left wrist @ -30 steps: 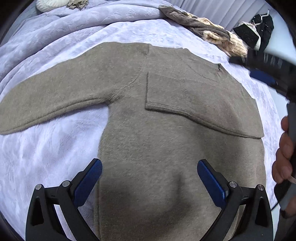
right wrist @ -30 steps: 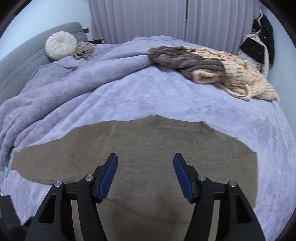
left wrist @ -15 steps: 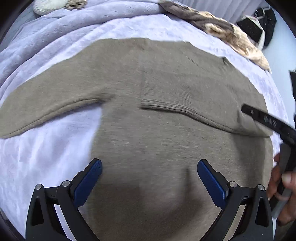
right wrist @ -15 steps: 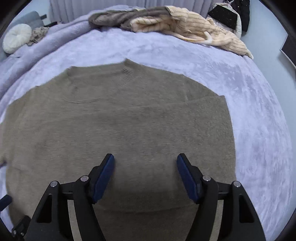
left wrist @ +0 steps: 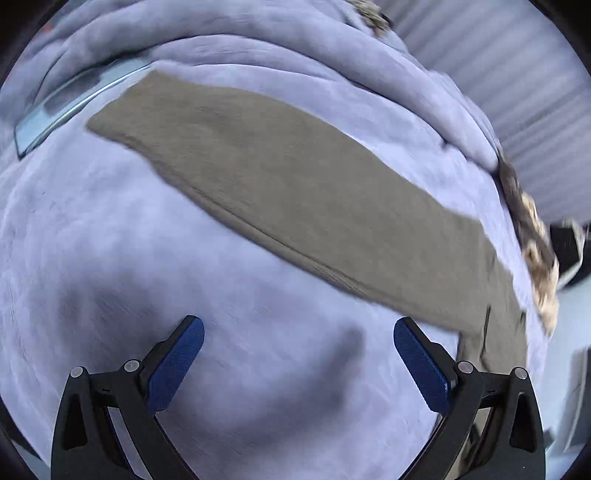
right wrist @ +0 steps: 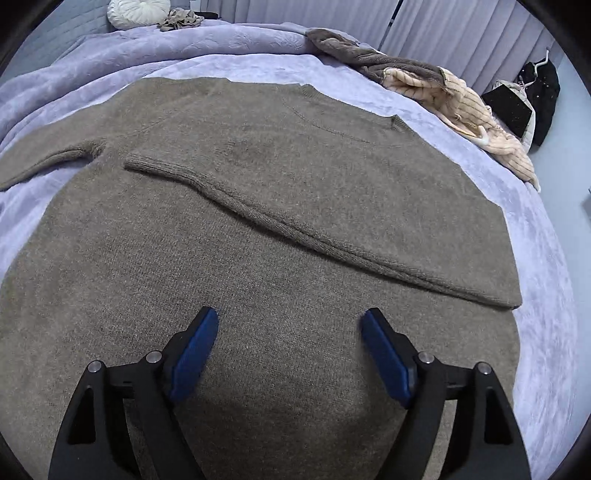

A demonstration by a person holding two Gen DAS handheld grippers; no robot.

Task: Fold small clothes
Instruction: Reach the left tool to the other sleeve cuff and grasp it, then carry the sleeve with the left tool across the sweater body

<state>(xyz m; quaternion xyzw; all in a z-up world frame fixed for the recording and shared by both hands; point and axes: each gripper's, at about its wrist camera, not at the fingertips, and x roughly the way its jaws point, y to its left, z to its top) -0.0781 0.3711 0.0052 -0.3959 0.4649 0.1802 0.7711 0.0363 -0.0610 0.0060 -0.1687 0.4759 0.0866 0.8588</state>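
Lying flat on the bed's lavender blanket (right wrist: 535,258), taupe sweater (right wrist: 258,240), one sleeve folded across its chest. Right hand-held gripper (right wrist: 289,325) over the body, jaws just widened, nothing between. Left hand-held gripper (left wrist: 298,330) gaping above bare blanket beside outstretched sleeve (left wrist: 295,192). Clothes pile (right wrist: 443,96) near far edge.

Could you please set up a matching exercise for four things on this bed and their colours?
Things:
1. sweater
2. blanket
3. round cushion
4. tool pads

Colours:
a. blue
b. white
c. grey-brown
d. lilac

Pairs: 1-c, 2-d, 3-b, 4-a
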